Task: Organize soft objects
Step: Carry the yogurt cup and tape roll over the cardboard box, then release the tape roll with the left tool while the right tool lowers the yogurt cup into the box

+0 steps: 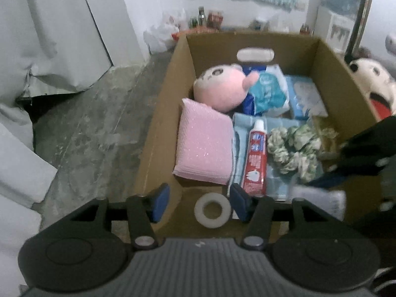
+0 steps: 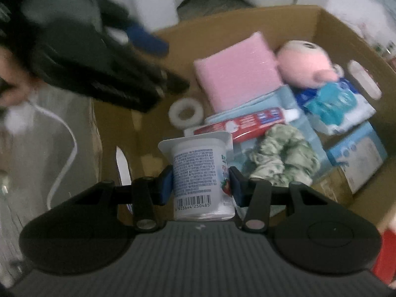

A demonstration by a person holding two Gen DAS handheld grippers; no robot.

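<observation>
A cardboard box (image 1: 160,128) holds a pink plush toy (image 1: 222,86), a pink sponge (image 1: 205,146), a red toothpaste tube (image 1: 256,158), a green-white scrunchie (image 1: 294,151), a white tape roll (image 1: 212,210), blue tissue packs (image 1: 269,91) and a light blue cloth (image 1: 241,128). My left gripper (image 1: 199,201) is open and empty above the box's near left corner. My right gripper (image 2: 200,182) is shut on a white yogurt cup (image 2: 201,178), held over the box's (image 2: 346,32) edge. The plush (image 2: 304,61), sponge (image 2: 237,74), toothpaste (image 2: 250,122) and scrunchie (image 2: 282,153) lie beyond it.
Grey concrete floor (image 1: 94,128) lies left of the box, with white sheeting (image 1: 49,37) against the wall. A black-and-white plush (image 1: 373,84) sits outside the box at right. Bottles and bags (image 1: 198,22) stand by the far wall. The left gripper (image 2: 99,57) shows blurred in the right wrist view.
</observation>
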